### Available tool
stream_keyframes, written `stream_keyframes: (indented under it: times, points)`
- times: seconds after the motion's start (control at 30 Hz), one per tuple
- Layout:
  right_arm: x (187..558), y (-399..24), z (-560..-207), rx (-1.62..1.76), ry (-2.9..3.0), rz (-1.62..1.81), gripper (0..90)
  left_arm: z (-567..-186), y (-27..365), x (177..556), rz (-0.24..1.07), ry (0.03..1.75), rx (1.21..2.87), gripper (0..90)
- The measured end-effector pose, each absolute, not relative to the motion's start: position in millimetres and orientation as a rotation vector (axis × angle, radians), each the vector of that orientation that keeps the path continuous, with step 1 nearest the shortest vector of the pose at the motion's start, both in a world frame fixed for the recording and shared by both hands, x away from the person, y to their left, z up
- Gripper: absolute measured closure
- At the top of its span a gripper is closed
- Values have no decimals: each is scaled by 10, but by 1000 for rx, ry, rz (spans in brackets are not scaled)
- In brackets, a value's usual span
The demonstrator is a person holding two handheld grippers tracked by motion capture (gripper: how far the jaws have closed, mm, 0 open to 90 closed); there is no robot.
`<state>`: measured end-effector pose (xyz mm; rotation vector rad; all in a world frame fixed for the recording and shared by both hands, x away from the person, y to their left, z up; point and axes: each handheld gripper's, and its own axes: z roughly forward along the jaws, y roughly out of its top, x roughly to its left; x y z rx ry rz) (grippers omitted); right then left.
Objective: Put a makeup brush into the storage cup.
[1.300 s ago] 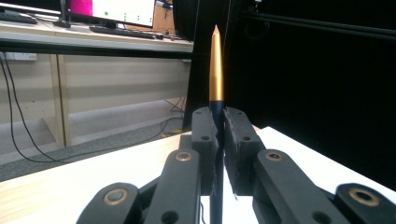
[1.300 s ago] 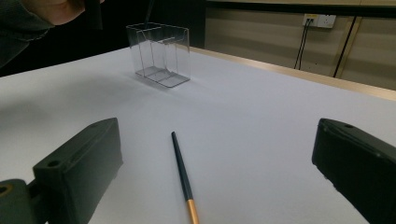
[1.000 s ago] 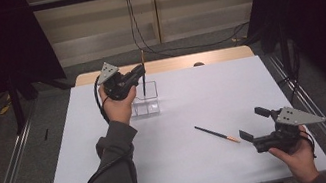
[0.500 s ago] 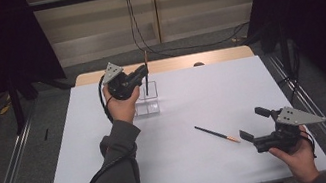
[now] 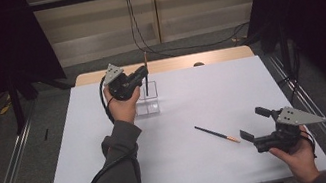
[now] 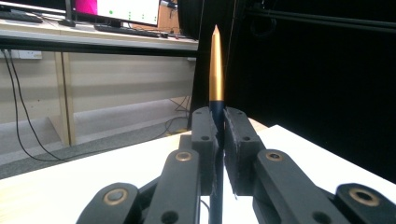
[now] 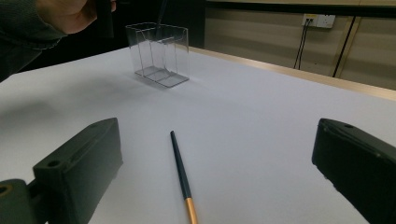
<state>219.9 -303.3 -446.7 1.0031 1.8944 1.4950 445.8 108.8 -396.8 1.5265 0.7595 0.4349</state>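
My left gripper is shut on a dark pen with a gold end, held upright above the clear plastic holder at the far middle of the table. In the left gripper view the pen's gold tip rises between the closed pads. Its lower part hangs down into or just over the holder. A second dark pen with a gold end lies flat on the white table, just left of my right gripper. The right gripper stands open, low over the table, with that pen lying between and ahead of its jaws.
The white tabletop has a wooden strip along its far edge. Cables hang down the wall behind. Metal rails run along the floor on both sides of the table.
The left hand has shifted slightly with the pen over the holder. The right gripper and the lying pen have not moved.
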Motion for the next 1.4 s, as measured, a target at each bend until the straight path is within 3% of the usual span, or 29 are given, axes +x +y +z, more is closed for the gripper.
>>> stream_keyframes:
  times: [0.17, 0.47, 1.4]
  points:
    - [2201, -3036, -4470, 1003, 1896, 1497, 10, -3946, 1033, 4436, 484, 705, 1603, 833]
    - [2195, -3039, -4464, 1002, 1895, 1501, 10, -3987, 1059, 4454, 440, 760, 1530, 833]
    - [2196, -3037, -4469, 1010, 1894, 1496, 11, -4102, 1123, 4433, 435, 777, 1533, 833]
